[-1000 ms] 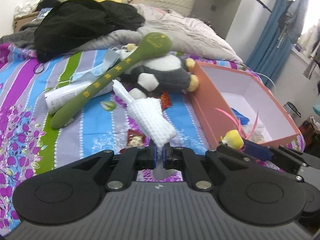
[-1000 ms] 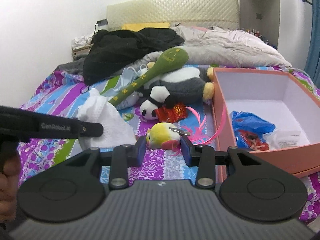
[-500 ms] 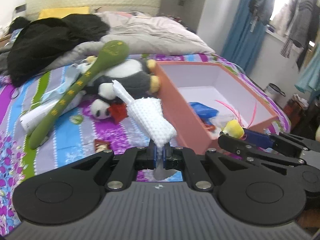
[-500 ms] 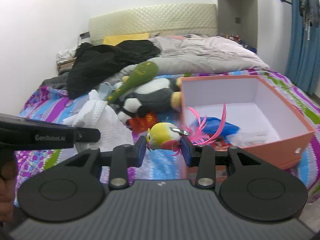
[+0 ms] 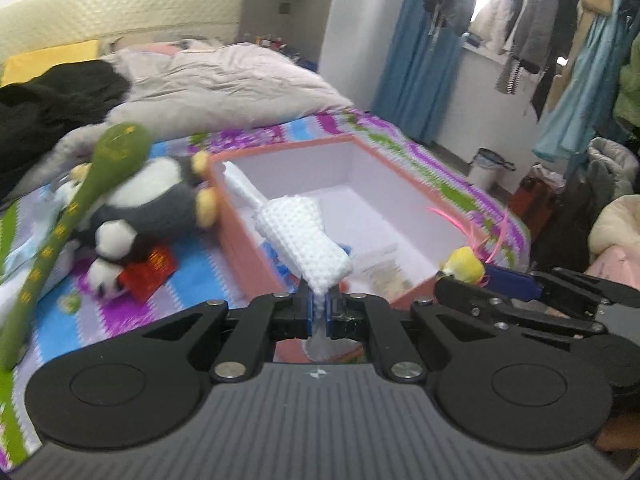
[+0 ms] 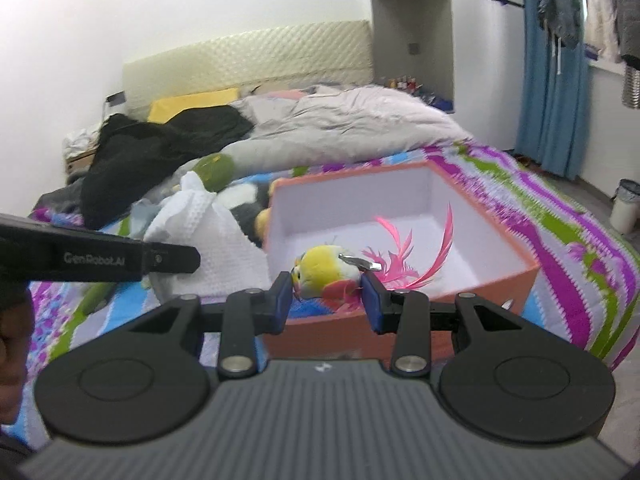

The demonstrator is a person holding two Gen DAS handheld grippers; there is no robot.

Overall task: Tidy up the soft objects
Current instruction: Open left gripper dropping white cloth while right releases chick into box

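My left gripper (image 5: pixel 318 310) is shut on a white waffle-knit cloth (image 5: pixel 300 236) and holds it above the near left edge of the orange box (image 5: pixel 244 236). My right gripper (image 6: pixel 328 294) is shut on a yellow bird toy with pink feathers (image 6: pixel 324 270) and holds it over the box's near wall (image 6: pixel 348 336). The cloth (image 6: pixel 208 240) and the left gripper's arm (image 6: pixel 100 260) also show at the left of the right wrist view. The bird toy (image 5: pixel 464 266) shows at the right of the left wrist view.
A panda plush (image 5: pixel 148 208), a long green plush club (image 5: pixel 80 196) and a red packet (image 5: pixel 150 274) lie on the striped bedspread left of the box. A grey duvet (image 6: pixel 340 120) and black clothes (image 6: pixel 160 144) lie further back. Blue curtains (image 6: pixel 556 80) hang at right.
Both grippers have swung to the right with their loads, from over the bedspread to over the orange box. The cloth and the bird toy stay gripped.
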